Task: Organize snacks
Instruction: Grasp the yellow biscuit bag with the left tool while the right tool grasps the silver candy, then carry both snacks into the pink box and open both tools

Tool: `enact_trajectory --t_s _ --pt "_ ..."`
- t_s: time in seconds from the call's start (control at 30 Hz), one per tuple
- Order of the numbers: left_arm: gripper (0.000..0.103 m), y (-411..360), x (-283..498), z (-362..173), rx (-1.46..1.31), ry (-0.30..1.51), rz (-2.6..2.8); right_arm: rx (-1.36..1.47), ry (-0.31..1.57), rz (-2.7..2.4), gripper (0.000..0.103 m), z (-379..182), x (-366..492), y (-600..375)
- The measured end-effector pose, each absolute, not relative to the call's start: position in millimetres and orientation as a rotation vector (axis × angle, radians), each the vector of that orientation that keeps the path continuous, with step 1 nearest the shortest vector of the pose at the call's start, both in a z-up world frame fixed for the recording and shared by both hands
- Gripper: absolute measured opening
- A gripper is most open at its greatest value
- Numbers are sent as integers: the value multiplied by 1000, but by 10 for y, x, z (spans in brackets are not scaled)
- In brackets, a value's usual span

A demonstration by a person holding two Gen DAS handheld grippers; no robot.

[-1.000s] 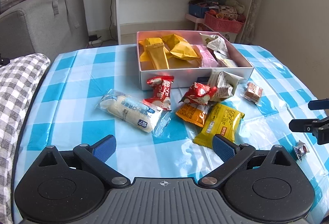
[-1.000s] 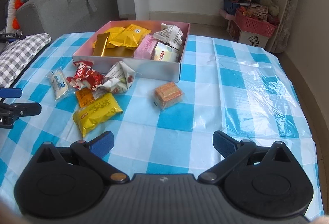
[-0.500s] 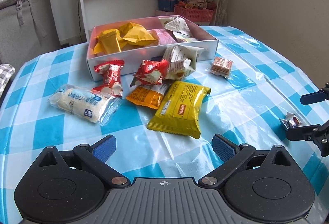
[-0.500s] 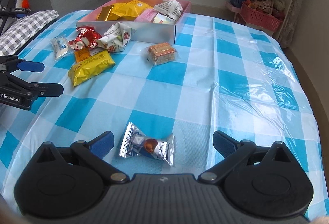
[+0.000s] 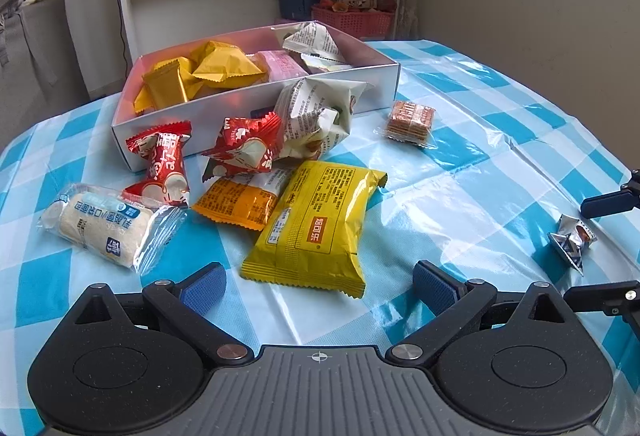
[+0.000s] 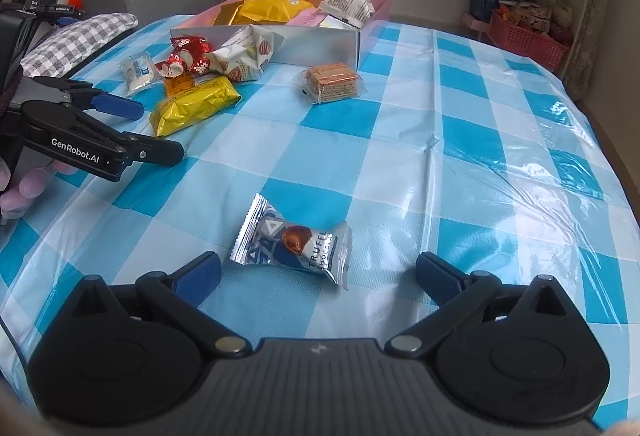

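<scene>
Here, the right hand-held gripper (image 6: 318,272) hangs low over the blue-and-white checked worktop (image 6: 460,124) with its fingers spread wide, and a single silver-and-blue truffle chocolate (image 6: 294,242) lies flat on the cloth between them, nearer the left finger and touching neither; its wrapper reads "TRUFFL" and below that part of "CHOCOLA". The left hand-held gripper (image 5: 318,282) is likewise wide and holds nothing, its fingers set either side of the near end of a yellow snack packet (image 5: 316,226), which lies back-side up with a red label in Chinese characters. The side of that gripper, seen from the right wrist, carries the words "GenRobot.AI". Loose on the worktop beyond the yellow packet lie one orange packet (image 5: 240,198) partly under it, two red candy wrappers (image 5: 166,166) with white print, one clear-wrapped white roll cake (image 5: 98,226) with a blue label in Chinese characters at the far left, one crumpled white packet (image 5: 316,116) leaning against the box, and one clear-wrapped stack of brown wafers (image 5: 410,118) off on its own to the right. The shallow box (image 5: 376,84), white outside and pink inside, holds three gold-yellow packets (image 5: 224,66), one pink packet (image 5: 282,64) and one white printed packet (image 5: 314,40) standing at its far right, with more half hidden beneath. The truffle chocolate sits well apart from the heap, near the worktop's right-hand edge.
</scene>
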State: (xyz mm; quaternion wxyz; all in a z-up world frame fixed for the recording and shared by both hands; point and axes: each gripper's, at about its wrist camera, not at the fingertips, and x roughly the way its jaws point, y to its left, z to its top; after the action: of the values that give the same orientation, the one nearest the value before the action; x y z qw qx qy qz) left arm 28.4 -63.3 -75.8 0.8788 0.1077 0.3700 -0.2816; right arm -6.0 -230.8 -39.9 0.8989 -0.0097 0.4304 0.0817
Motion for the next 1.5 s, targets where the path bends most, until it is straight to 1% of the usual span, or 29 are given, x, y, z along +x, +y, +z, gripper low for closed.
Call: enact_trajectory --t_s 0.4,0.47,0.67,0.77,0.83,0.87,0.9,0.93,0.97,1.03,1.07,1.1,1.13,1.17,1.23,1.37,1.43,1.5 --pt "99 -798 470 -698 181 800 -627 -36 947 195 103 -372 15 -2313" --pt "97 -835 474 -678 172 808 -637 -42 956 199 103 -363 18 -2314" --pt "84 -874 489 -637 142 823 -635 -46 980 202 101 -339 41 -2314" --pt "75 -876 503 -623 134 828 -619 -47 978 203 94 -319 43 -2316" --pt "65 -881 519 -621 132 837 -603 -47 976 202 85 -302 43 -2318" --pt "62 -884 526 -623 132 843 -595 -47 975 201 83 -294 42 -2319" --pt "55 -887 537 -627 133 852 -582 -46 974 198 77 -283 43 -2321" --pt "50 -892 546 -631 136 859 -571 -46 972 197 71 -274 44 -2320" --pt "50 -893 551 -629 132 861 -566 -48 968 198 67 -265 43 -2317" --pt "47 -903 551 -613 129 864 -559 -63 955 201 50 -245 39 -2307" --pt "47 -910 543 -601 129 861 -563 -70 952 200 48 -239 40 -2302" --pt "46 -917 537 -586 128 857 -570 -78 950 195 42 -233 48 -2300" --pt "41 -924 530 -570 128 852 -575 -81 950 194 41 -229 56 -2298" --pt "40 -932 520 -549 131 845 -578 -84 949 193 40 -222 63 -2297" --pt "35 -939 510 -511 131 839 -586 -89 948 191 37 -213 78 -2296" --pt "34 -936 510 -477 123 851 -590 -89 953 177 33 -193 115 -2298" --pt "33 -942 504 -482 131 854 -590 -89 955 165 29 -180 142 -2300" --pt "33 -945 499 -483 136 857 -590 -82 959 154 28 -171 170 -2309"
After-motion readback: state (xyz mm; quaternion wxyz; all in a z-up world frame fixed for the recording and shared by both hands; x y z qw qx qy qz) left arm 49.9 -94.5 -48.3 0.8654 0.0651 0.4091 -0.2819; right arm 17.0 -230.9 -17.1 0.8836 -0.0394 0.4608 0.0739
